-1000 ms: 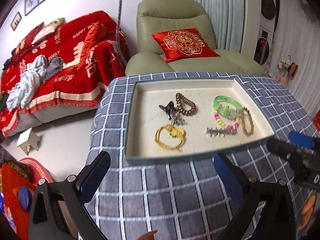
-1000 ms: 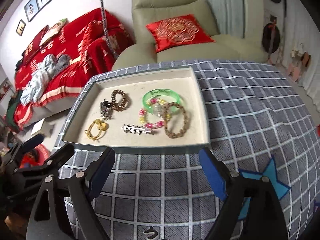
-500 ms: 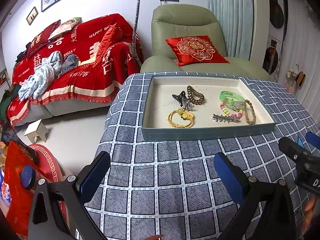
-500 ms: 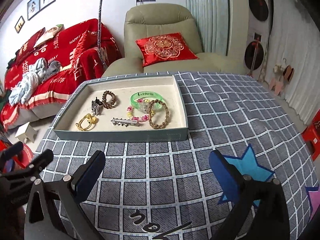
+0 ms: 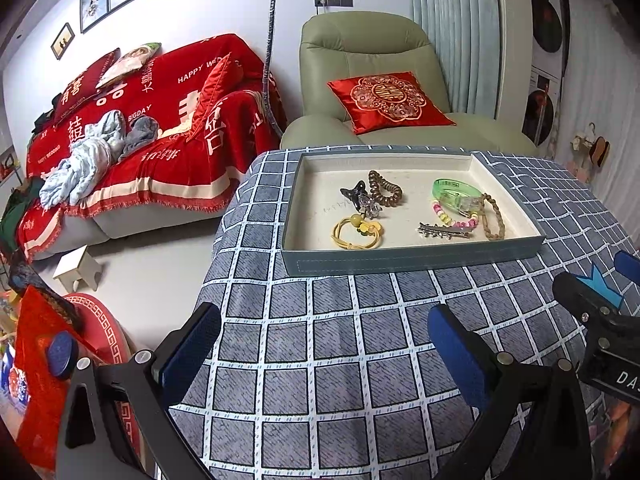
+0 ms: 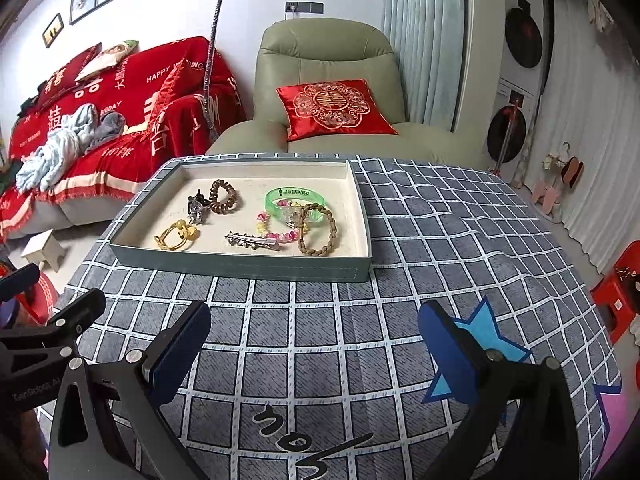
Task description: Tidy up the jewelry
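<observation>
A grey-green tray (image 5: 408,258) (image 6: 240,266) with a cream lining stands on the checked tablecloth. In it lie a yellow hair tie (image 5: 356,233) (image 6: 176,236), a dark claw clip (image 5: 356,194) (image 6: 197,205), a brown coil tie (image 5: 385,189) (image 6: 225,196), a green bangle (image 5: 456,194) (image 6: 295,199), a pink bead bracelet (image 5: 454,216) (image 6: 276,230), a braided brown bracelet (image 5: 494,216) (image 6: 318,230) and a silver hair clip (image 5: 444,231) (image 6: 252,241). My left gripper (image 5: 324,344) and right gripper (image 6: 314,338) are both open and empty, well short of the tray's near wall.
The table carries a grey checked cloth (image 6: 460,232) with star patches (image 6: 480,336). Behind it stand a green armchair with a red cushion (image 6: 332,108) and a sofa under a red throw (image 5: 140,120). A small stool (image 5: 78,266) stands on the floor to the left.
Both grippers have pulled back and up from the tray; it now sits farther away in both views. Both stay open and empty. The jewelry has not moved.
</observation>
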A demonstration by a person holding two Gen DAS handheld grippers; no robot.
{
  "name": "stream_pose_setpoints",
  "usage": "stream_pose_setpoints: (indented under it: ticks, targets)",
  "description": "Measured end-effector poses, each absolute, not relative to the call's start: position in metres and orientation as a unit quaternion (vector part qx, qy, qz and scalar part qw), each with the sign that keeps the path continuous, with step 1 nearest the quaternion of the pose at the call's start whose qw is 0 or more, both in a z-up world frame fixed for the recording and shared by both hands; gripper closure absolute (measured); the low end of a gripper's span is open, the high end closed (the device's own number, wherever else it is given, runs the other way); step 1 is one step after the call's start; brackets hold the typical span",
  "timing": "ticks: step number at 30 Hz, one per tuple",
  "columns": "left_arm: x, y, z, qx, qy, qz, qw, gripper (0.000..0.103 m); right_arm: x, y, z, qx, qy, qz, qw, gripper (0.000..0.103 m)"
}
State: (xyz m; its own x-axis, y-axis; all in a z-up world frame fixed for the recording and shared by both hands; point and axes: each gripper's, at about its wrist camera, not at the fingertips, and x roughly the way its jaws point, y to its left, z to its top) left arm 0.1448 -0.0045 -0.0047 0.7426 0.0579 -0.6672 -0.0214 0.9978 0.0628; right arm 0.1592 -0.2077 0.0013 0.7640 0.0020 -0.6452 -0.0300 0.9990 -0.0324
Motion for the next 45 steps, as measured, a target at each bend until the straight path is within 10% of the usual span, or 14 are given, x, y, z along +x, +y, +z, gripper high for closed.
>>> stream_pose_setpoints:
  ticks: [45]
  targets:
    - [0.1407, -0.0062, -0.0049, 0.022, 0.364, 0.021, 0.931, 0.000, 0.1568, -0.2076, 0.0096, -0.004, 0.343, 0.013, 0.939, 0.000]
